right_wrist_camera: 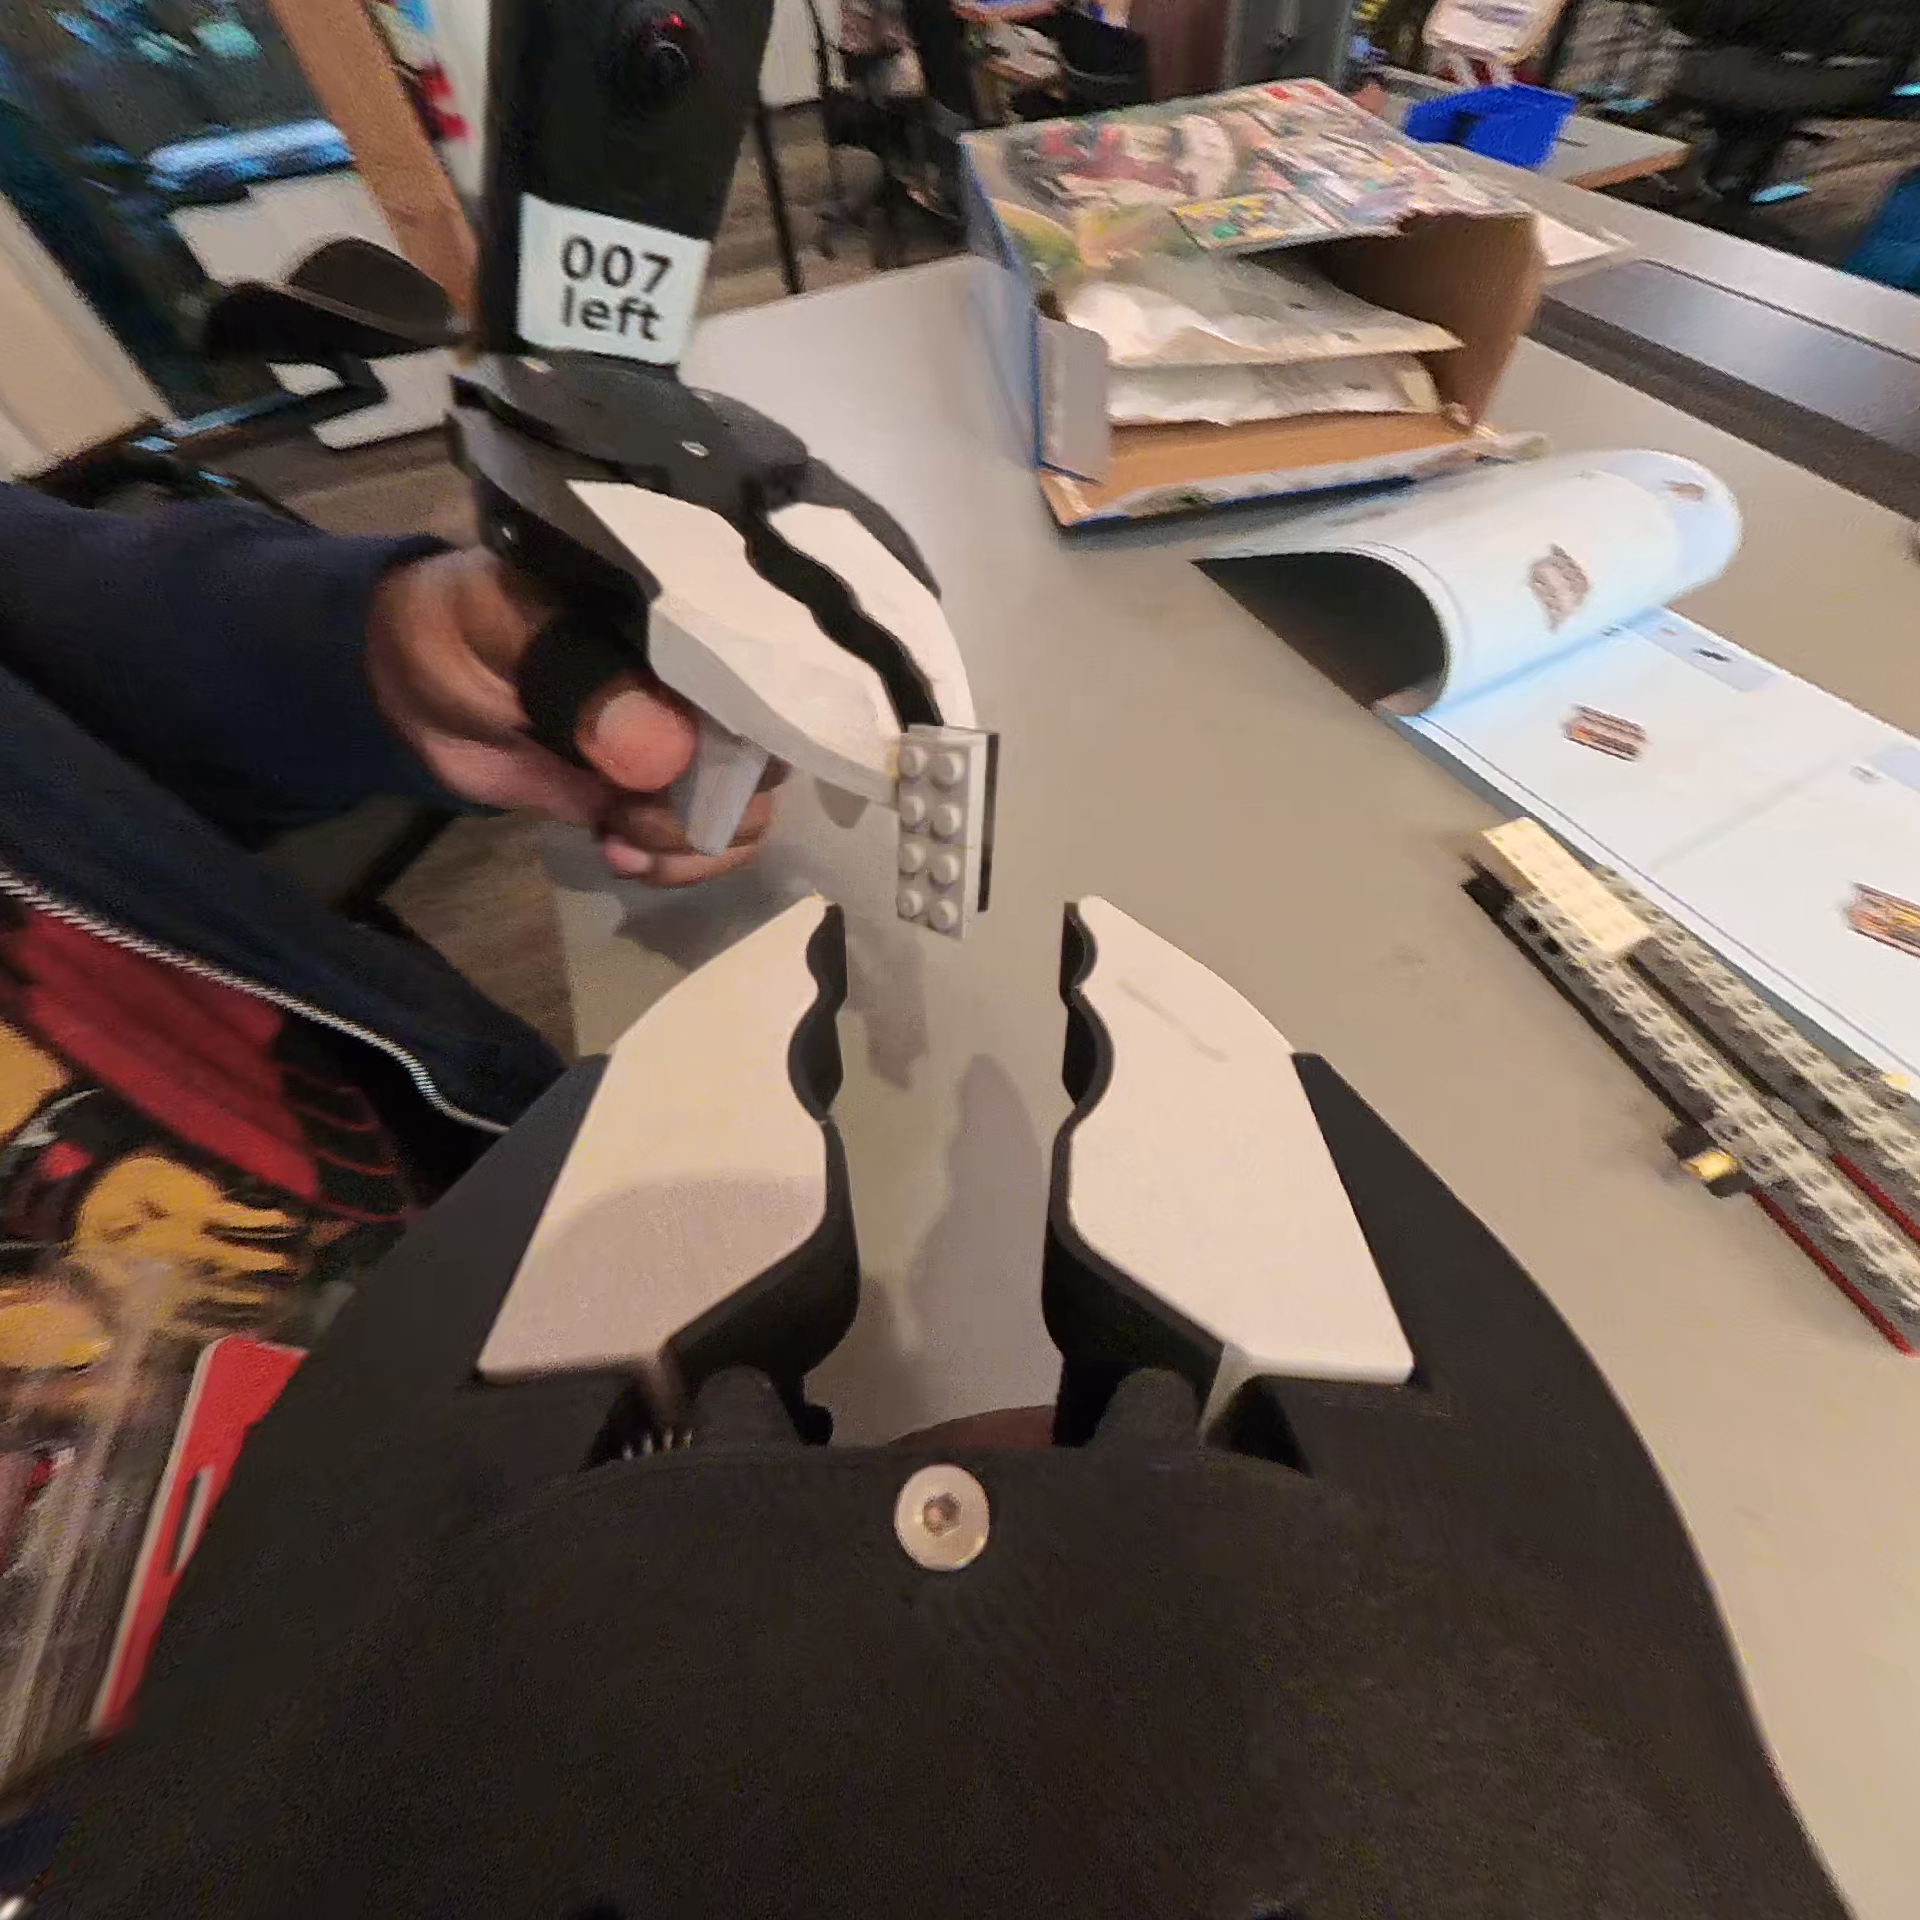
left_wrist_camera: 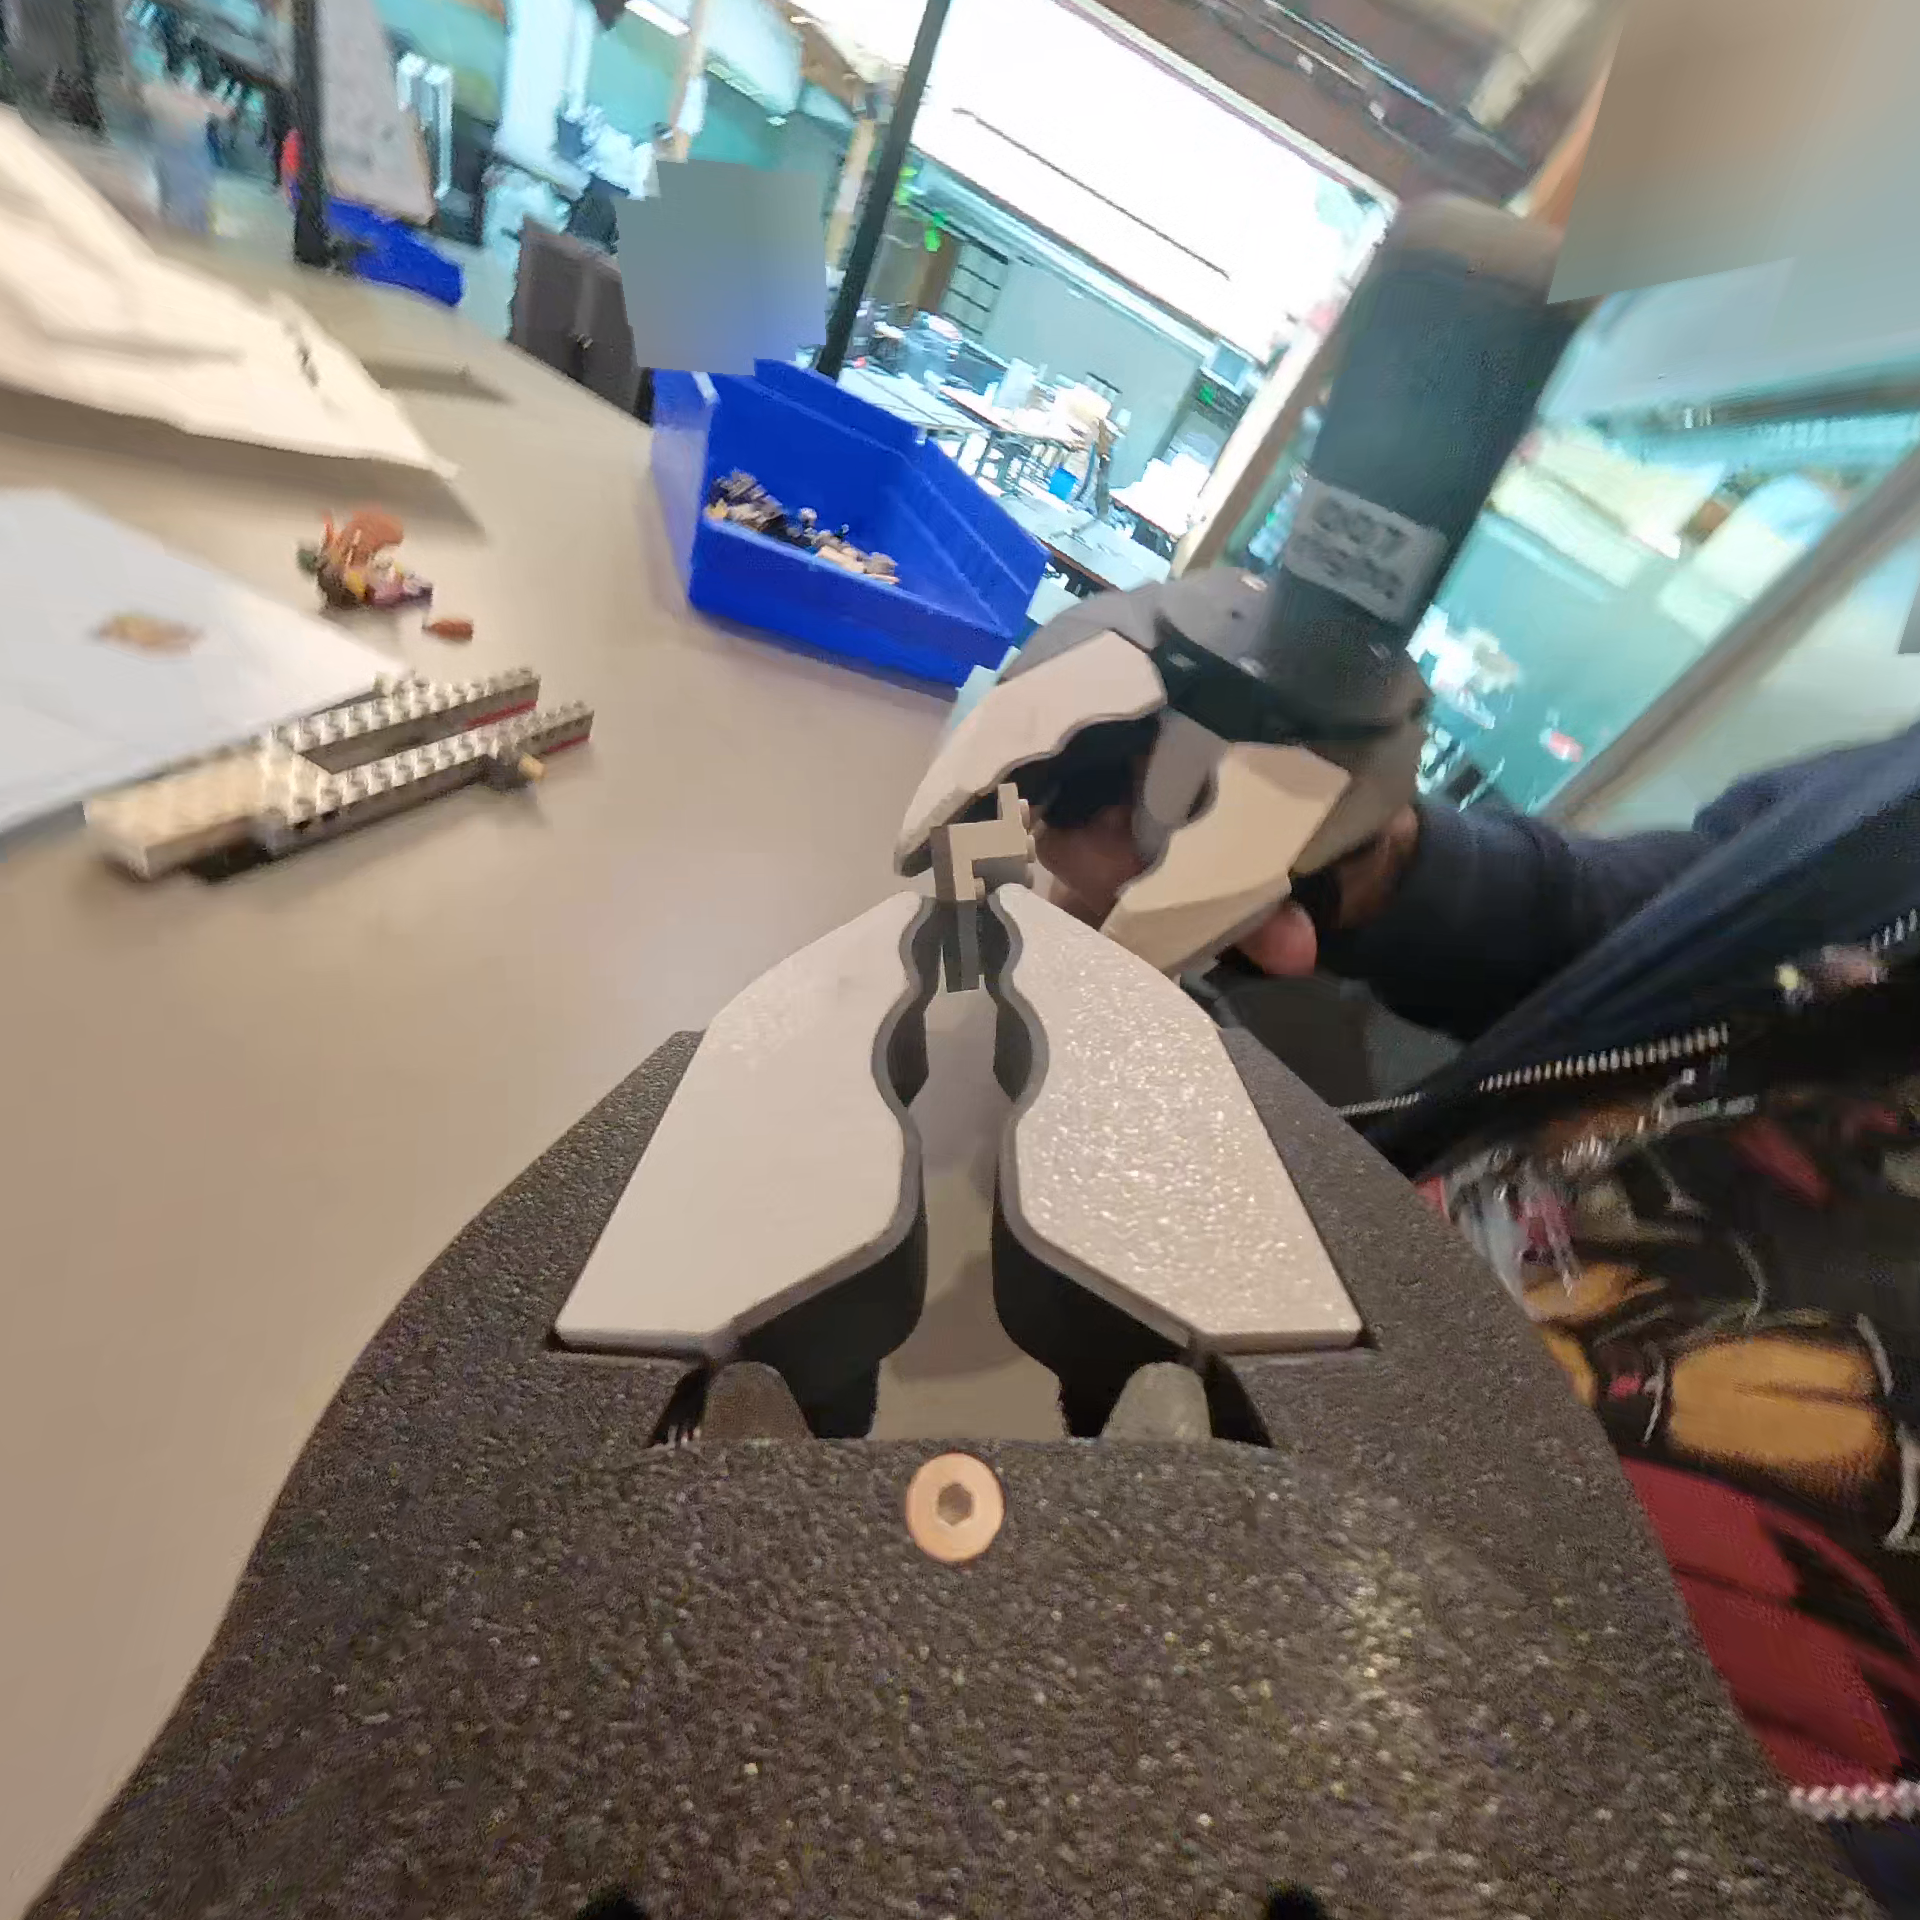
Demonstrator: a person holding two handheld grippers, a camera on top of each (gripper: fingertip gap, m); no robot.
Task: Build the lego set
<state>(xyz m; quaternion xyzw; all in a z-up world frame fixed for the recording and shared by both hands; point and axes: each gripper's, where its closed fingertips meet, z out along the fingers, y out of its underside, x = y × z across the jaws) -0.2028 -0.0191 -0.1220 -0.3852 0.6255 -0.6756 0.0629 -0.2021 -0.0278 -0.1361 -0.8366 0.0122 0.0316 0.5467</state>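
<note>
My left gripper [left_wrist_camera: 961, 914] is shut on a small grey brick piece [left_wrist_camera: 977, 847] that sticks out past its fingertips, held above the grey table [left_wrist_camera: 520, 1039]. In the right wrist view the left gripper [right_wrist_camera: 935, 748] shows the piece as a light grey studded plate [right_wrist_camera: 935, 831] with a dark part behind it. My right gripper [right_wrist_camera: 954, 914] is open and holds nothing. The plate sits just ahead of its fingertips, and the pads do not press on it. In the left wrist view the right gripper [left_wrist_camera: 1023, 883] stands close behind the piece, jaws apart.
A blue bin [left_wrist_camera: 966, 582] with small parts stands at the back. A long grey brick build [left_wrist_camera: 343, 769] lies on the left and also shows in the right wrist view [right_wrist_camera: 1714, 1091], beside an open booklet [right_wrist_camera: 1662, 748]. A cardboard box [right_wrist_camera: 1299, 416] stands behind. Small coloured pieces [left_wrist_camera: 358, 566] lie loose. My left and right fingertips are right by each other.
</note>
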